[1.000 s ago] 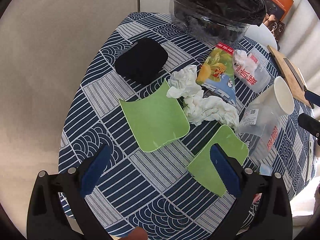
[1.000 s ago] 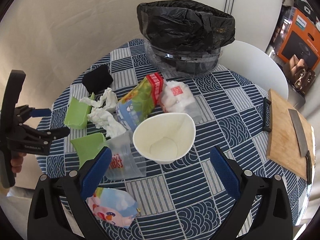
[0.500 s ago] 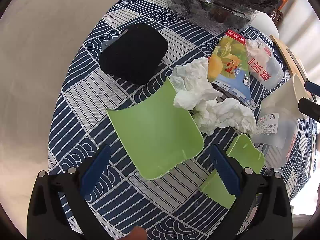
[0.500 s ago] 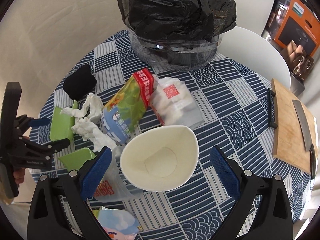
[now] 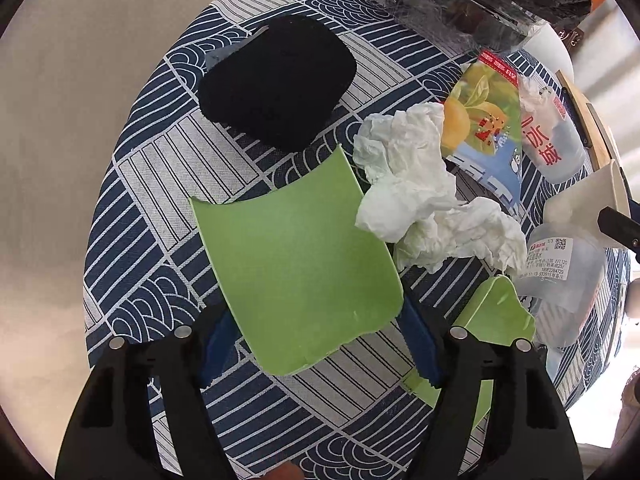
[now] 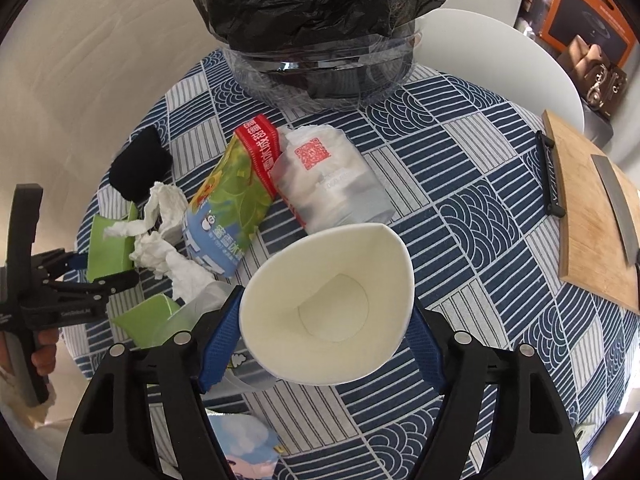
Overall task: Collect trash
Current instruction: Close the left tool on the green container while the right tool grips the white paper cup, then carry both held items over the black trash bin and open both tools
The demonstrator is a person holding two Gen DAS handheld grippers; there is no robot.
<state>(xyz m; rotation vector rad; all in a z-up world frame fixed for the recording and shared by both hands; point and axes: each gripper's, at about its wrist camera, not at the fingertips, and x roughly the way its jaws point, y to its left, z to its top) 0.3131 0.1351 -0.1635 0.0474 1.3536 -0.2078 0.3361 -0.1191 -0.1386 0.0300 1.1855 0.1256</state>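
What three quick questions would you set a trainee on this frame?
1. True or false: the paper cup lies between the right gripper's fingers.
2. Which lies between the left gripper's fingers: A tissue, B green piece, C black cloth?
3. What lines the clear bin?
Key: 1 true; 2 B; 3 a black bag. Both grippers' jaws have just been closing.

Both the left gripper and the right gripper had matte black angular frames, silver round screw heads, and blue ridged pads on the fingers.
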